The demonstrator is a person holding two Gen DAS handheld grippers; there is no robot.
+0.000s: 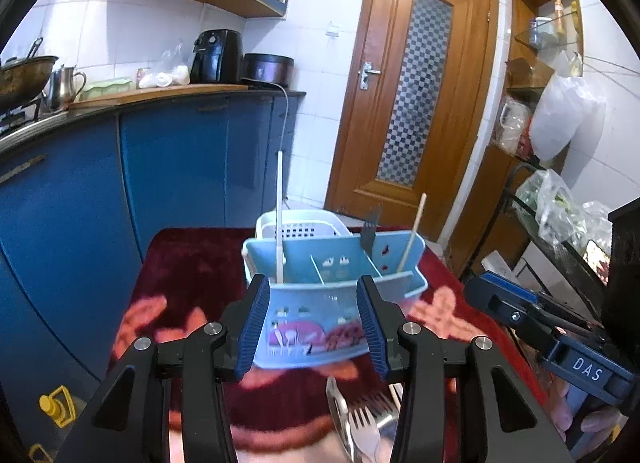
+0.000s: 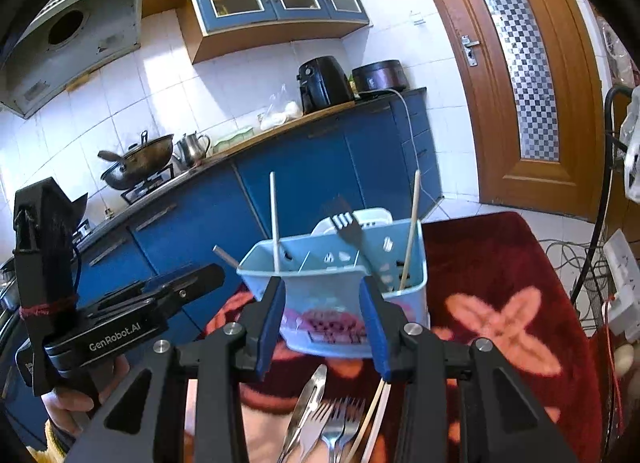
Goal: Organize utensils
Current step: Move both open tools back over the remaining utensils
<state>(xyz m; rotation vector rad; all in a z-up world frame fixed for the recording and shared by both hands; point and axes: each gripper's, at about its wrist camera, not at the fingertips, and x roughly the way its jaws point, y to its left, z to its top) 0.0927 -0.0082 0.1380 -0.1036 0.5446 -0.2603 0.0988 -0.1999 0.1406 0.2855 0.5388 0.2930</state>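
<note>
while the loose utensils wait, the caddy is only partly filled

because the task is to sort utensils, the light blue plastic caddy with a pink picture on its front (image 1: 320, 327) stands on the desk under a dark red cloth with pink flowers (image 1: 192, 263), open side up, so that each long piece can lean upright in a compartment. it holds four pieces that i can count: one white chopstick (image 1: 279, 215) in the left part, one black slotted turner (image 2: 349, 228) near the middle, one pale wooden chopstick (image 1: 412, 235) in the right part, and one grey stick (image 2: 225, 255) leaning over its left rim. one white perforated basket (image 1: 298, 228) stands just behind it.

the left tongs (image 1: 316, 327) are apart and empty; the caddy appears between them but farther away, not clamped. the right tongs (image 2: 324, 323) are also apart and hold nothing.

near the front edge lie the unsorted ones: one steel knife (image 2: 308, 403), two steel forks (image 2: 340, 419) and two pale chopsticks (image 2: 374, 411), close together, i think for easy picking.
</note>
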